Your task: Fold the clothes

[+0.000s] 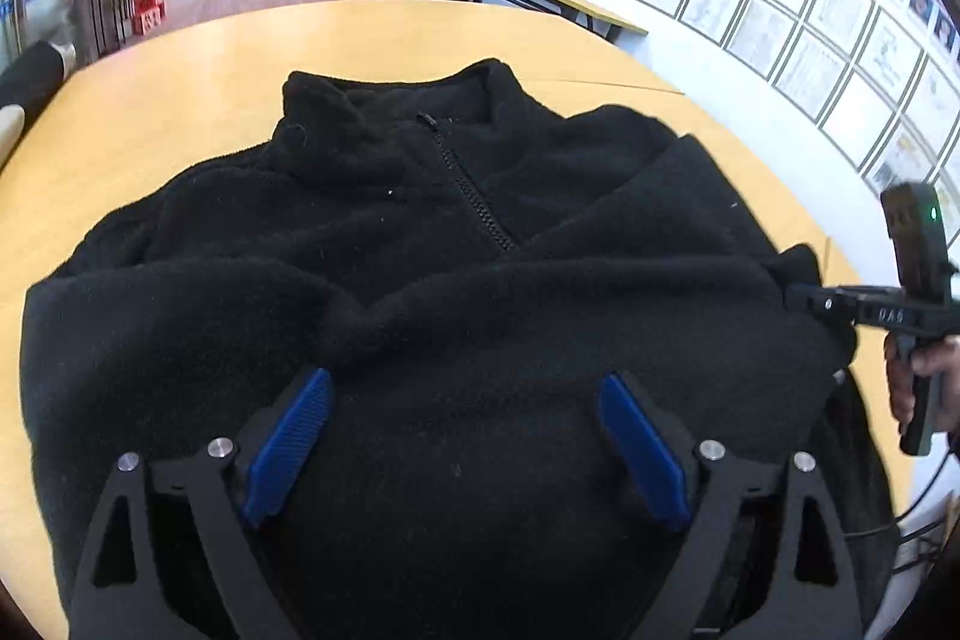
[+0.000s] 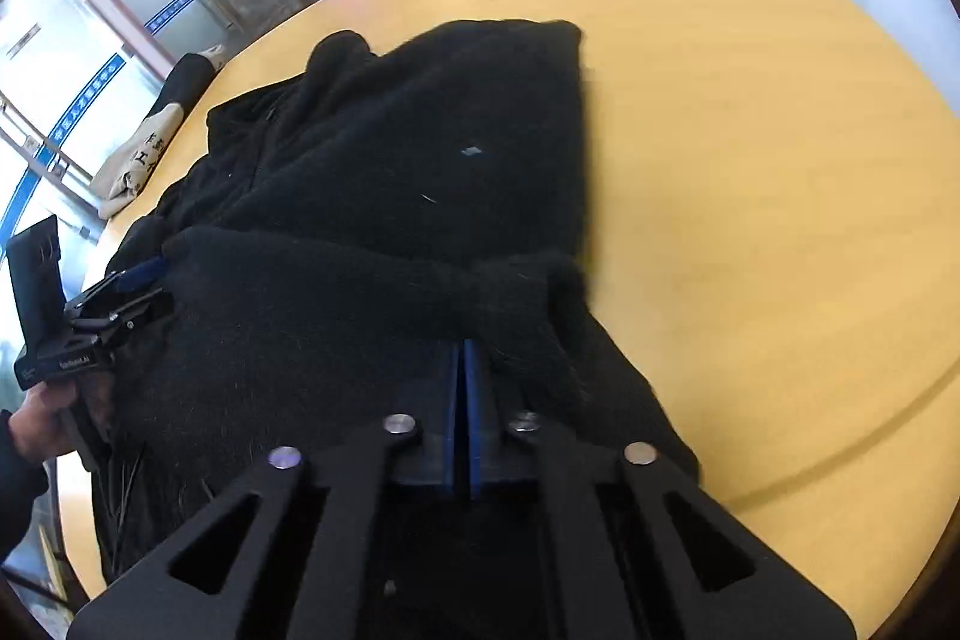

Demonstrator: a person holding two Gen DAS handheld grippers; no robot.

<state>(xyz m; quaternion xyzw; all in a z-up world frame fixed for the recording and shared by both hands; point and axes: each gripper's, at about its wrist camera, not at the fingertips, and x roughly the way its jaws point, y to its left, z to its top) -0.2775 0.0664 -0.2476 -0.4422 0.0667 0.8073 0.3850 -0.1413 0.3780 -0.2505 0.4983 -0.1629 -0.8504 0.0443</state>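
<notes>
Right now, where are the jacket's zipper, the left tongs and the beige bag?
zipper [image 1: 474,196], left wrist view, midway along the teeth.
left tongs [image 1: 465,451], left wrist view, midway between the open blue tips.
beige bag [image 2: 141,160], right wrist view, on its printed side.

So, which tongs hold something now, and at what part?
The right tongs are shut on the black fleece jacket, at its near right edge. The left tongs are open, holding nothing.
</notes>
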